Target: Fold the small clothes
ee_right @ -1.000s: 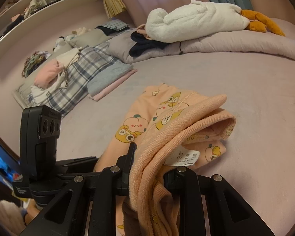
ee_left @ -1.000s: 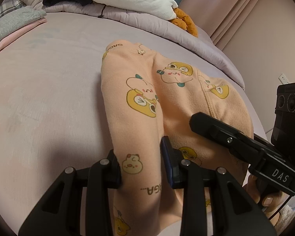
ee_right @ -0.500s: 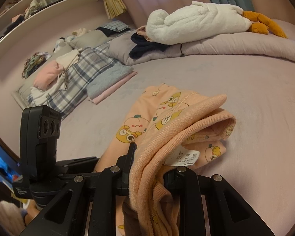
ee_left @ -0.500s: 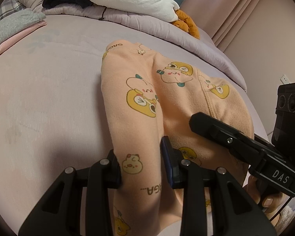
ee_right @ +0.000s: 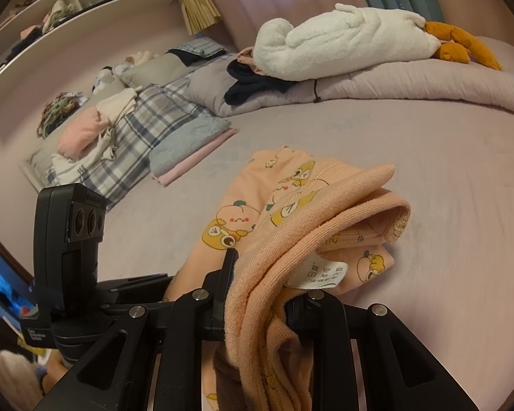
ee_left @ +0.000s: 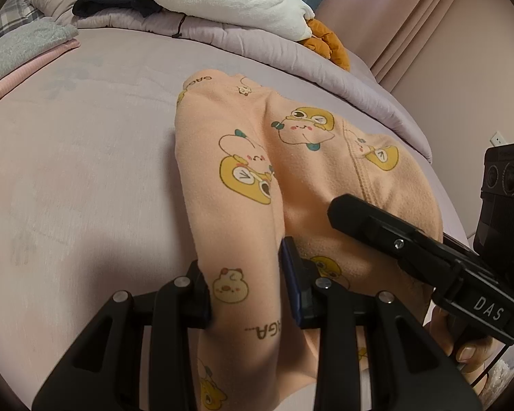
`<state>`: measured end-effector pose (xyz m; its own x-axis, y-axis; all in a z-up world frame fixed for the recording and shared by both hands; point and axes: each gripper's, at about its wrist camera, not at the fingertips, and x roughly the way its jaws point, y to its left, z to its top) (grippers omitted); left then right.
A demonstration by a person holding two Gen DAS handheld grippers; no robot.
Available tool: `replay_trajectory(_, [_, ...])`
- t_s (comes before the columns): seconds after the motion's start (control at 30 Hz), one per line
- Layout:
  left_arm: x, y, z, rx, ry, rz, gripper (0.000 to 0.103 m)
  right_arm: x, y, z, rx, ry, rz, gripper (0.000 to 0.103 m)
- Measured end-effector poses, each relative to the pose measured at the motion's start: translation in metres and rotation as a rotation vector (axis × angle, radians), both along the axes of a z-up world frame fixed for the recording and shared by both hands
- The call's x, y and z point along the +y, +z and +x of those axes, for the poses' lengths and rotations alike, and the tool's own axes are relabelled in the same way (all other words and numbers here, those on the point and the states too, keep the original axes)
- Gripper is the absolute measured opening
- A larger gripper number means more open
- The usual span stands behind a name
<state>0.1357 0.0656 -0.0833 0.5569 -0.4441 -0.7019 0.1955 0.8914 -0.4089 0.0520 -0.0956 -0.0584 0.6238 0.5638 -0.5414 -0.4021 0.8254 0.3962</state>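
Observation:
Small peach pants [ee_left: 257,157] with yellow cartoon prints lie on the lilac bed, legs pointing away. My left gripper [ee_left: 245,291] is shut on the near end of one leg. My right gripper [ee_right: 262,294] is shut on the ribbed waistband [ee_right: 325,226], lifted and folded over, with a white care label [ee_right: 317,272] hanging out. The right gripper also shows in the left wrist view [ee_left: 411,243], at the right of the pants. The left gripper's body stands at the left of the right wrist view [ee_right: 72,239].
A white plush toy with orange feet [ee_right: 342,44] lies on a rolled quilt [ee_right: 411,82] at the far side. Folded grey and pink cloths [ee_right: 188,147], a plaid blanket [ee_right: 137,126] and piled clothes sit at the left. Shelves [ee_right: 68,3] run behind.
Both grippers keep their hold on the pants. The views have shifted only slightly; the pants lie as before.

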Motion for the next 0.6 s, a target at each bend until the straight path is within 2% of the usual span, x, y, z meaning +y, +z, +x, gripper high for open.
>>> replay_trajectory(0.6, [-0.003, -0.003, 0.008, 0.008, 0.006, 0.019, 0.032, 0.001, -0.003, 0.013, 0.001, -0.007, 0.003, 0.025])
